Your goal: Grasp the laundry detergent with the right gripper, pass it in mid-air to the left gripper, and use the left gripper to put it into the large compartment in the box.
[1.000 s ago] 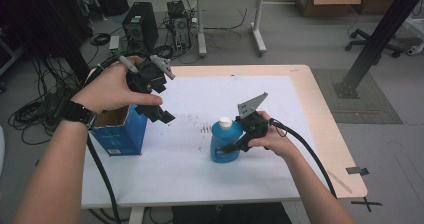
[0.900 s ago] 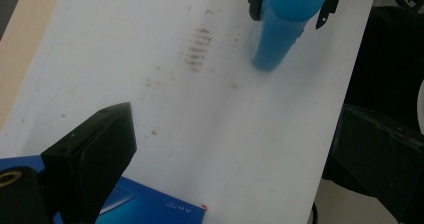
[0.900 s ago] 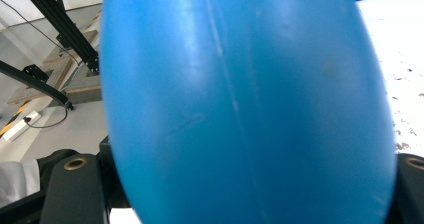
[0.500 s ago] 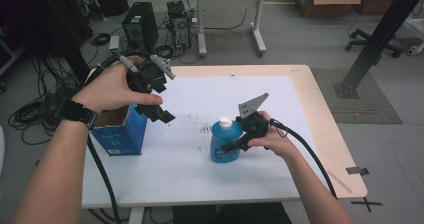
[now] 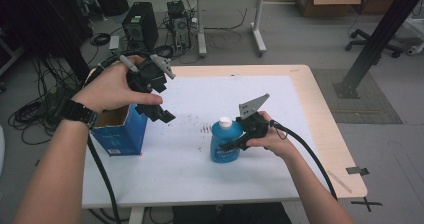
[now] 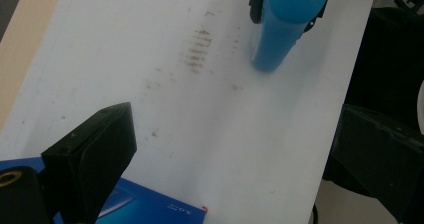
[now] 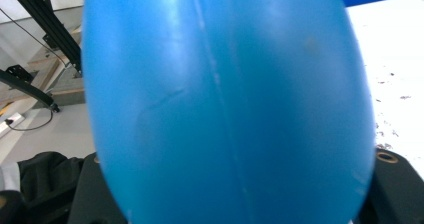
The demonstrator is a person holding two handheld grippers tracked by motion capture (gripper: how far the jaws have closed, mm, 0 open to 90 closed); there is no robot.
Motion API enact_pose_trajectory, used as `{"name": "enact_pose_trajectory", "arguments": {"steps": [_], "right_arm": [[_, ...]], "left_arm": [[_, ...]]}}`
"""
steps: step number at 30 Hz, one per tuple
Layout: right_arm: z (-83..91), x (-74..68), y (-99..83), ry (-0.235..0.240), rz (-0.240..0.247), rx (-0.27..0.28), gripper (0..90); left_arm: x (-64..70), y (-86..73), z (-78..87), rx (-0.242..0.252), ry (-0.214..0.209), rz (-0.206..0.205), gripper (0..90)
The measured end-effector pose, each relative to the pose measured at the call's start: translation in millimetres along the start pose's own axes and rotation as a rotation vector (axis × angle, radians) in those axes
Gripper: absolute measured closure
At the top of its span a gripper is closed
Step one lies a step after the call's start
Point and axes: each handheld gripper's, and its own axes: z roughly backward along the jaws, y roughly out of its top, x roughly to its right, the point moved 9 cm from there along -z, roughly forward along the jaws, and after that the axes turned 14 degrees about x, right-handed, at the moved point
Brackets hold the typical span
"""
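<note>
Jaws of the right gripper (image 5: 235,143) pinch the upright blue bottle (image 5: 223,145) — the left gripper (image 5: 159,103), jaws spread, hangs above the open blue box (image 5: 120,132).

From my seat the white table top (image 5: 280,104) lies bare across its far half and along the near edge, so I could pass either way there. At the left edge the open blue box (image 5: 120,131) blocks the way, with my left gripper (image 5: 159,101) held above it, jaws spread wide. Mid-table the blue bottle (image 5: 226,143) stands upright, clamped by my right gripper (image 5: 239,143); the stained strip (image 5: 205,129) between box and bottle is free
</note>
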Motion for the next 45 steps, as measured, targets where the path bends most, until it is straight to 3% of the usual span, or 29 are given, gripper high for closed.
{"name": "enact_pose_trajectory", "arguments": {"steps": [9,14,19,29,39,45], "right_arm": [[-0.2,-0.4,2.5,-0.023,0.038,0.005,40.2],[1.6,0.0,7.2,-0.028,0.031,0.024,41.1],[8.9,0.4,23.2,-0.039,0.048,0.036,41.3],[18.1,-4.3,67.9,-0.044,0.101,0.009,41.5],[-0.1,-14.6,108.7,-0.006,0.148,-0.02,41.7],[-16.6,-18.4,121.1,0.019,0.169,-0.045,41.7]], "left_arm": [[0.0,1.7,1.3,0.0,0.002,-0.002,4.2],[0.7,3.9,1.8,0.002,0.0,-0.01,4.2],[1.6,8.4,3.2,0.007,0.001,-0.017,4.4],[7.0,24.5,7.3,0.007,-0.003,-0.051,4.0],[13.9,38.2,11.3,0.009,-0.007,-0.074,4.0],[18.0,45.8,15.0,0.022,-0.008,-0.071,3.9]]}}
